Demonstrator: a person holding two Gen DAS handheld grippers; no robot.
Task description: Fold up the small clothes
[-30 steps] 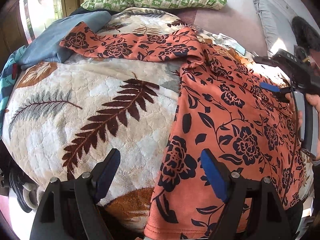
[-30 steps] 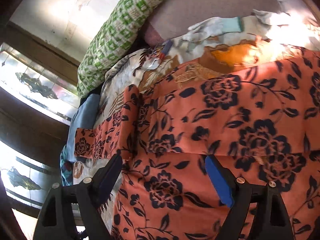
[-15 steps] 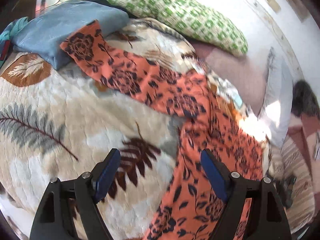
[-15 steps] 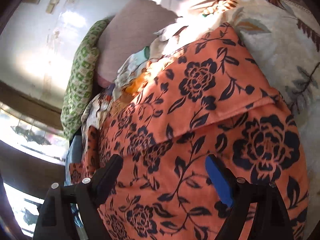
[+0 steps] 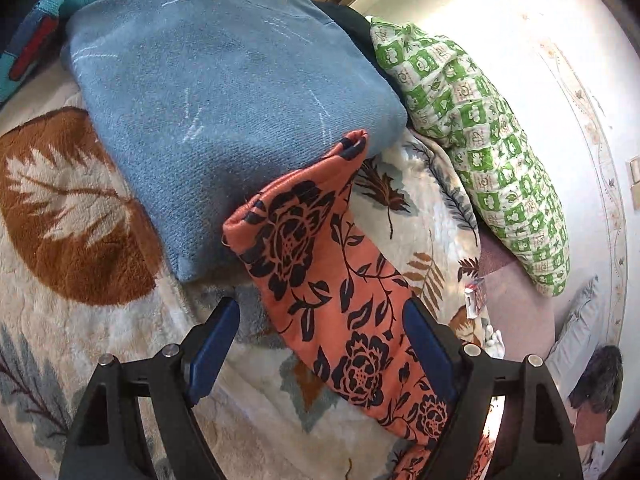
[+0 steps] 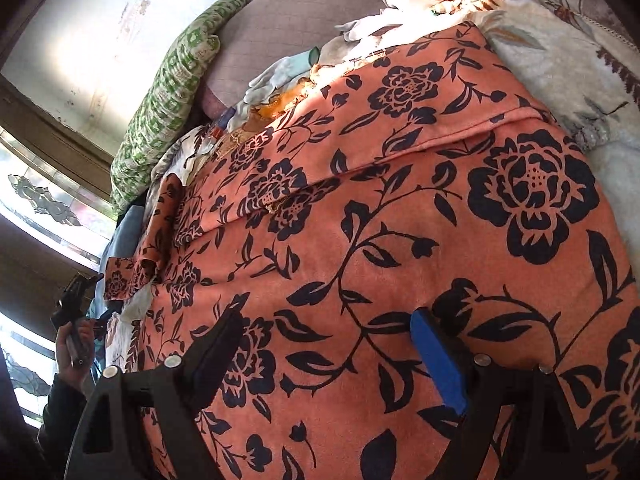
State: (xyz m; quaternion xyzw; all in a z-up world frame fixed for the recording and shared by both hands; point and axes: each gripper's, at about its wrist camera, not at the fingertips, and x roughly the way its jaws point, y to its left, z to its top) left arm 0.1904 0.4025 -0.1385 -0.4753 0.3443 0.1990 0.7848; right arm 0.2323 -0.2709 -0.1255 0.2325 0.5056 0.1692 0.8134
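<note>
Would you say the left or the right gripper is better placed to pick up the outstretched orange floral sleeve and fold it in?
Left, probably. The left gripper is open and straddles the sleeve near its cuff, which rests on the blue folded cloth. The right gripper, also open, hangs over the garment's body, away from the sleeve.

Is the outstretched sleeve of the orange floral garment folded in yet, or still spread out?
Spread out. The orange floral garment's sleeve lies extended across the leaf-print blanket, its cuff resting on the folded blue knit.
</note>
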